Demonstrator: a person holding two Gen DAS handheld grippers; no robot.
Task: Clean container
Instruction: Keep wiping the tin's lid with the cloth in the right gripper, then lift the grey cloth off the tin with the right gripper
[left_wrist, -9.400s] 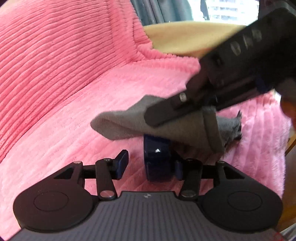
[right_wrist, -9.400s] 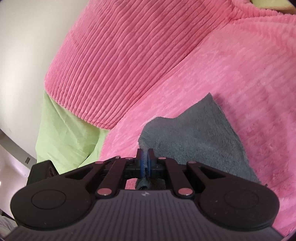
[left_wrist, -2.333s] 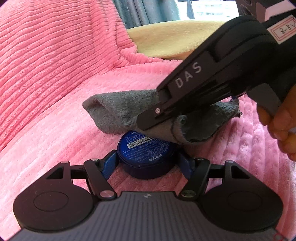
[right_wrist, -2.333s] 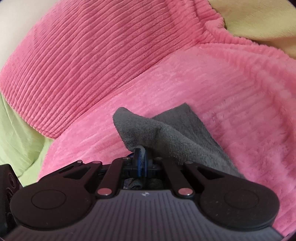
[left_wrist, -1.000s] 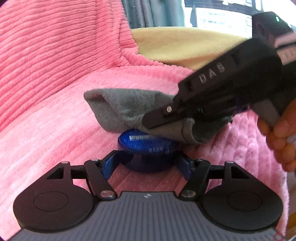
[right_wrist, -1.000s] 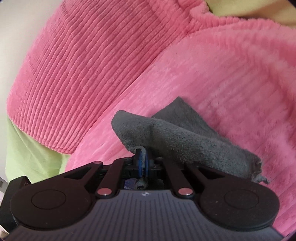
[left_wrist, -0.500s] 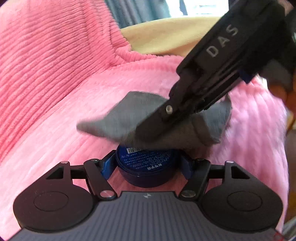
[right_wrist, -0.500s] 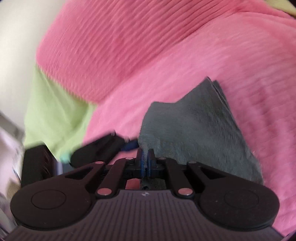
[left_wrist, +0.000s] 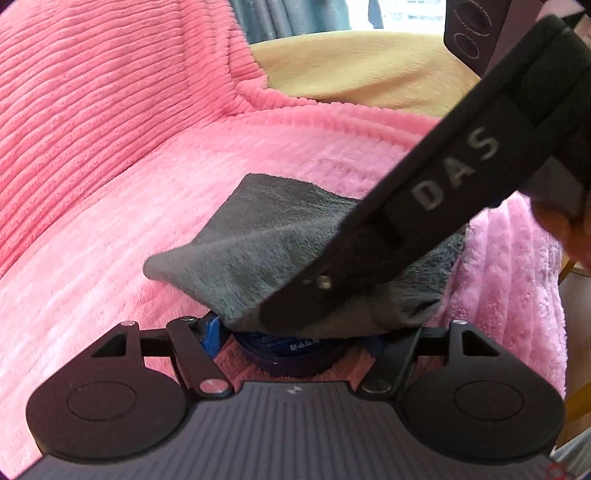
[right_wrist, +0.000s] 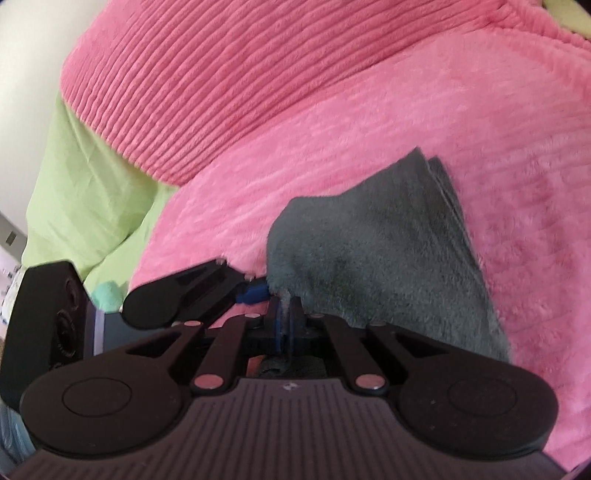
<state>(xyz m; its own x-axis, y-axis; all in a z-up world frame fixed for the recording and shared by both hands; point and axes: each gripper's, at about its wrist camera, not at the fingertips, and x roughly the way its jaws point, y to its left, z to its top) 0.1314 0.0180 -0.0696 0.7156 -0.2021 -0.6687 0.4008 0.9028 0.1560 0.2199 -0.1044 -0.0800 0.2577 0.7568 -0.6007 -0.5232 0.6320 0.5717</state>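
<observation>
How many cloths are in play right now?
1: a grey cloth pinched in the right gripper, draped over the blue container held by the left gripper. Nothing suggests another is hidden.

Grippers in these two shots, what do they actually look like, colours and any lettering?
Both are matte black: a ribbed grey-black base, two round side discs, silver pivot pins, blue finger pads. The left gripper shows this plainly. The right gripper carries pale "DAS" lettering along its side, seen in the left wrist view.

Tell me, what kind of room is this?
Probably a living room or bedroom at home. A fluffy pink blanket covers something soft like a sofa or bed, curtains hang by a window, and a green cover lies beside it.
</observation>
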